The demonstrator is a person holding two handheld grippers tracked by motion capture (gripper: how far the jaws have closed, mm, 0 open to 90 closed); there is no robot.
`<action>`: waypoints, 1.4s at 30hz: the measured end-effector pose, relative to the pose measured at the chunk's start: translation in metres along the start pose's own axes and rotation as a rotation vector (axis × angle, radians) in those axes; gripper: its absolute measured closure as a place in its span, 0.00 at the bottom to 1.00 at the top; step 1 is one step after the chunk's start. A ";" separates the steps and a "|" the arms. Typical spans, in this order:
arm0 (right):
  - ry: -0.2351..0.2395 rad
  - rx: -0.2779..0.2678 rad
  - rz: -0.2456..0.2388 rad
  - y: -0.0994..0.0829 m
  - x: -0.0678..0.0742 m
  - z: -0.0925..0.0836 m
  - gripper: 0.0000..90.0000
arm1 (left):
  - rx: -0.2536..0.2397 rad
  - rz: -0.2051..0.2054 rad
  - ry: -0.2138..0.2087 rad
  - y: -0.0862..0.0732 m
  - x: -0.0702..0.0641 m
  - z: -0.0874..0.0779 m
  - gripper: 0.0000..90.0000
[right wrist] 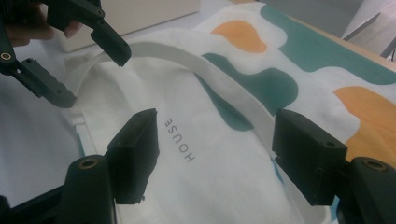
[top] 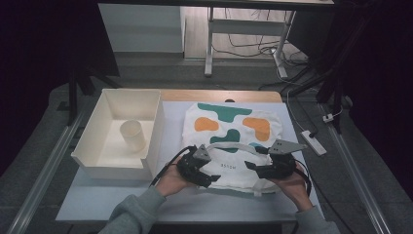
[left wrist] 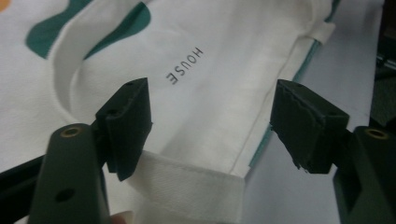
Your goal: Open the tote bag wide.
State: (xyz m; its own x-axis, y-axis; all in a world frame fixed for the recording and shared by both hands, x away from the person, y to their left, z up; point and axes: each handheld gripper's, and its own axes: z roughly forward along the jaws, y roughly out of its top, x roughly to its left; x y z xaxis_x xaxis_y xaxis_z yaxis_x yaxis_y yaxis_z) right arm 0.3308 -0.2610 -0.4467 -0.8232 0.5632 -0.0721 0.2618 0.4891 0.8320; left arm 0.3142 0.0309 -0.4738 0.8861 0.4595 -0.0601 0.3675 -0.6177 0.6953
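A: The fingers first, please. How do they stand?

B: Both pairs are spread and grasp nothing. In the left gripper view the left gripper [left wrist: 212,126] has its jaws wide apart over the near edge of the tote bag [left wrist: 224,84], with the cloth showing between the pads and neither pad pressing on it. In the right gripper view the right gripper [right wrist: 215,154] is just as released, its jaws apart above the printed word on the bag.

A: Now the scene, biggest thing down.

B: The table [top: 122,200] takes the lower middle of the high view, pale and bare at its near edge. On its left half sits an open white box [top: 92,122], and inside it a small pale cup [top: 133,134] lies tilted.

A: And the bag?

B: Right of the box, at the centre of the frame, lying flat. It is white with green and orange patches toward the far end.

A: Its strap?

B: The white handle [right wrist: 224,84] arcs across the upper cloth between the two grippers.

A: The hands?

B: The left hand [top: 171,181] and the right hand [top: 292,183] come in from the bottom edge, one at each near corner of the bag.
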 end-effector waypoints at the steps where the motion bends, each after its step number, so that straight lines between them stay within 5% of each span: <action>1: 0.003 0.003 0.000 0.000 0.000 0.001 0.36 | 0.010 0.013 -0.005 0.000 -0.001 0.001 0.35; 9: 0.010 0.018 0.004 -0.003 0.001 0.005 0.36 | 0.103 0.055 -0.049 0.000 -0.005 0.026 0.41; 14: 0.012 0.025 0.008 -0.004 0.000 0.006 0.36 | 0.164 0.096 -0.028 -0.001 -0.009 0.045 0.43; 23: 0.018 0.027 0.014 -0.005 0.001 0.008 0.36 | 0.201 0.109 -0.013 -0.002 -0.010 0.055 0.47; 26: 0.020 0.031 0.013 -0.005 0.001 0.009 0.36 | 0.211 0.151 0.005 -0.001 -0.014 0.056 0.50; 31: 0.019 0.031 0.011 -0.006 0.001 0.009 0.36 | 0.198 0.138 -0.047 -0.002 -0.010 0.056 0.61; 42: 0.033 0.020 0.018 -0.006 -0.001 0.008 0.36 | 0.162 0.123 -0.083 -0.003 -0.005 0.056 0.94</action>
State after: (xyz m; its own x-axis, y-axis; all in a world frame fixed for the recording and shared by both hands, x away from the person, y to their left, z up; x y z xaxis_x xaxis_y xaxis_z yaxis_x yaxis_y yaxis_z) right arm 0.3343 -0.2587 -0.4562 -0.8342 0.5501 -0.0389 0.2864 0.4924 0.8219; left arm 0.3244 -0.0056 -0.5154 0.9448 0.3245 -0.0458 0.2901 -0.7631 0.5775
